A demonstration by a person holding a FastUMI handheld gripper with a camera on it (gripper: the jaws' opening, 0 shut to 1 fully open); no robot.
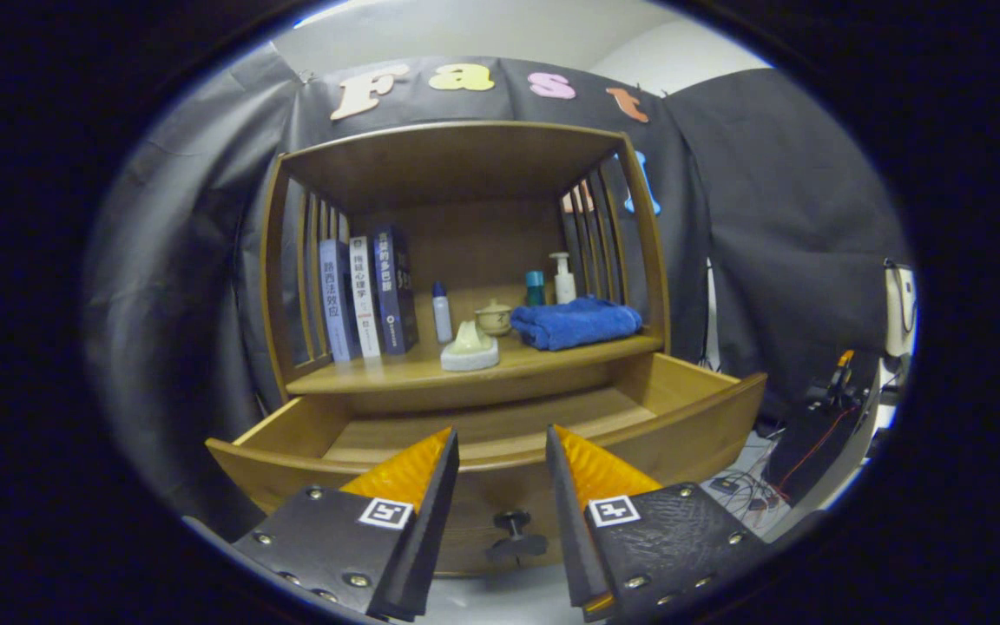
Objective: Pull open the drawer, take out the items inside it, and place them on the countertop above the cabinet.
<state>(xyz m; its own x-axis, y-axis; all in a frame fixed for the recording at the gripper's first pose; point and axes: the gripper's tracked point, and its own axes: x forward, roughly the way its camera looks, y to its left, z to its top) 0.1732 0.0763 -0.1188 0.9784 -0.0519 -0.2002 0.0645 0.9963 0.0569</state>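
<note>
The drawer (pixel 500 425) is pulled open and seen empty; above it a towel (pixel 576 323) is laid; the tongs (pixel 502 460) are spread, unloaded.

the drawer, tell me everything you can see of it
The drawer looks like warm brown wood with a curved front and a small dark knob at its middle. It is pulled well out from under the shelf of the cabinet, level. The part of its floor in sight is bare; the front wall hides the nearest strip. The tongs hang open just before its front, one finger to each side of the knob, touching nothing.
</note>
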